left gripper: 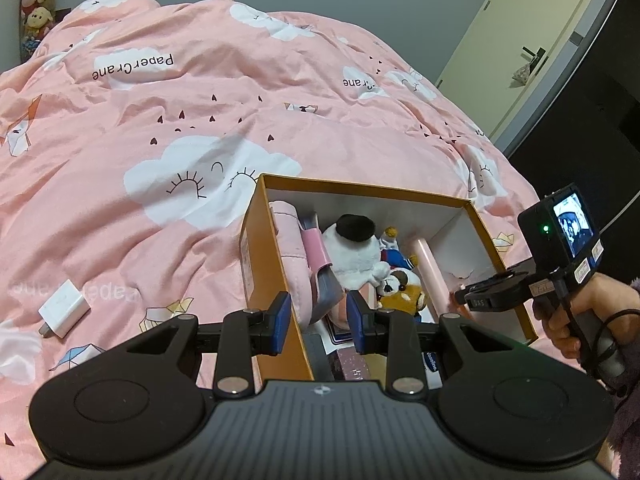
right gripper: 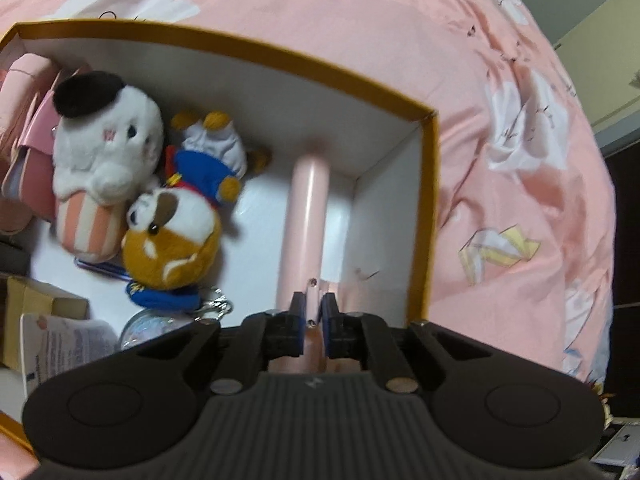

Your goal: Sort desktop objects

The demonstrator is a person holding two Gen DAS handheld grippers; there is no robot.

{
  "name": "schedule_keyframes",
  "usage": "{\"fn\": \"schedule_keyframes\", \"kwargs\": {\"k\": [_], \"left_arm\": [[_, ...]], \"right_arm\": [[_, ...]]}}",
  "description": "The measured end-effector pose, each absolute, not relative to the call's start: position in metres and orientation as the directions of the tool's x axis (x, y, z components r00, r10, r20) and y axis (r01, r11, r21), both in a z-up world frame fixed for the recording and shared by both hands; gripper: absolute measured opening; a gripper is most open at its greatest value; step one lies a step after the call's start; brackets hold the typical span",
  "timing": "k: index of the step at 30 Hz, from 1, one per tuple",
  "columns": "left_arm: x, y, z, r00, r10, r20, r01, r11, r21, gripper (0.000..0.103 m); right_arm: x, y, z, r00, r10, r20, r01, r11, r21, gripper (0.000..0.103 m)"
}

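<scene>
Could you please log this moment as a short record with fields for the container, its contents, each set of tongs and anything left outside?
container: open orange box on a pink duvet
contents: white plush, brown plush, pink tube
left tongs: astride the box's wall
right tongs: closed on the pink tube's end
outside: white charger

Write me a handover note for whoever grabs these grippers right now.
Left gripper: jaws partly open, straddling the left wall of the box; whether they pinch it is unclear.
Right gripper: jaws shut on the near end of the pink tube, which lies inside the box by its right wall.
Done: three plush toys and pink items are in the box.
Left: release the tube; the white charger lies on the bedspread, outside the box.
</scene>
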State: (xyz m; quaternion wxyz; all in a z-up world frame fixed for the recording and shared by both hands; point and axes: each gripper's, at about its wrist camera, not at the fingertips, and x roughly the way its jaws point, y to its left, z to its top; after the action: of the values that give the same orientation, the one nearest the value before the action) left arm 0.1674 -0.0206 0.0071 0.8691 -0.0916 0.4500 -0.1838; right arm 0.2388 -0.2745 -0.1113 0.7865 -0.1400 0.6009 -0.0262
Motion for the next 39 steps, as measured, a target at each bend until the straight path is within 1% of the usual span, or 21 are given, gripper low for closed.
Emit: {"fn": "schedule_keyframes", "kwargs": {"k": [4, 5, 7, 10, 14, 15, 18, 21, 25, 28, 30, 32, 34, 35, 36, 39], "left_arm": [[0.166, -0.017, 0.009, 0.537, -0.394, -0.746, 0.233, 0.919, -0.318, 0.034], [0.166, -0.013, 0.011, 0.543, -0.387, -0.745, 0.224, 0.922, -0.316, 0.034], [0.165, -0.004, 0.014, 0.555, -0.373, -0.744, 0.206, 0.928, -0.311, 0.034], [0.163, 0.016, 0.018, 0.575, -0.349, -0.74, 0.17, 0.936, -0.309, 0.034], [0.162, 0.045, 0.024, 0.6, -0.298, -0.742, 0.105, 0.949, -0.297, 0.034], [0.161, 0.052, 0.026, 0.606, -0.282, -0.744, 0.085, 0.953, -0.291, 0.034], [0.159, 0.073, 0.029, 0.622, -0.231, -0.748, 0.039, 0.964, -0.265, 0.034], [0.156, 0.092, 0.032, 0.632, -0.187, -0.752, 0.005, 0.972, -0.237, 0.034], [0.152, 0.115, 0.034, 0.643, -0.125, -0.755, -0.031, 0.982, -0.189, 0.034], [0.152, 0.138, 0.033, 0.638, -0.07, -0.767, -0.09, 0.982, -0.164, 0.036], [0.153, 0.155, 0.03, 0.634, -0.039, -0.772, -0.128, 0.98, -0.155, 0.037], [0.154, 0.172, 0.025, 0.626, -0.005, -0.78, -0.165, 0.976, -0.139, 0.037], [0.156, 0.188, 0.019, 0.613, 0.024, -0.789, -0.191, 0.974, -0.119, 0.04], [0.157, 0.195, 0.015, 0.607, 0.037, -0.794, -0.205, 0.972, -0.111, 0.042], [0.158, 0.203, 0.011, 0.603, 0.048, -0.796, -0.216, 0.971, -0.105, 0.047], [0.163, 0.227, -0.005, 0.577, 0.076, -0.813, -0.266, 0.959, -0.099, 0.048]], "right_arm": [[0.24, -0.277, -0.114, 0.275, -0.19, -0.943, -0.12, 0.966, -0.229, 0.011], [0.24, -0.277, -0.114, 0.273, -0.181, -0.945, -0.121, 0.968, -0.221, 0.014], [0.239, -0.276, -0.111, 0.274, -0.172, -0.946, -0.123, 0.97, -0.211, 0.014], [0.234, -0.272, -0.1, 0.309, -0.157, -0.938, -0.142, 0.968, -0.209, 0.014], [0.226, -0.263, -0.076, 0.376, -0.096, -0.921, -0.142, 0.977, -0.16, 0.015], [0.22, -0.253, -0.06, 0.425, -0.044, -0.904, -0.153, 0.981, -0.119, 0.015], [0.215, -0.235, -0.045, 0.468, 0.004, -0.884, -0.171, 0.982, -0.086, 0.015], [0.209, -0.208, -0.024, 0.526, 0.106, -0.844, -0.224, 0.974, -0.017, 0.015], [0.21, -0.159, -0.002, 0.552, 0.25, -0.796, -0.313, 0.946, 0.08, 0.016], [0.216, -0.12, 0.004, 0.541, 0.347, -0.766, -0.391, 0.91, 0.136, 0.019], [0.219, -0.095, 0.002, 0.53, 0.387, -0.755, -0.418, 0.893, 0.165, 0.02], [0.225, -0.069, -0.007, 0.498, 0.433, -0.751, -0.433, 0.875, 0.218, 0.028], [0.229, -0.046, -0.018, 0.467, 0.469, -0.75, -0.431, 0.861, 0.27, 0.033], [0.232, -0.037, -0.026, 0.458, 0.48, -0.748, -0.423, 0.858, 0.291, 0.033], [0.234, -0.028, -0.033, 0.45, 0.487, -0.748, -0.413, 0.856, 0.31, 0.033], [0.244, -0.001, -0.058, 0.403, 0.512, -0.758, -0.341, 0.853, 0.395, 0.035]]}}
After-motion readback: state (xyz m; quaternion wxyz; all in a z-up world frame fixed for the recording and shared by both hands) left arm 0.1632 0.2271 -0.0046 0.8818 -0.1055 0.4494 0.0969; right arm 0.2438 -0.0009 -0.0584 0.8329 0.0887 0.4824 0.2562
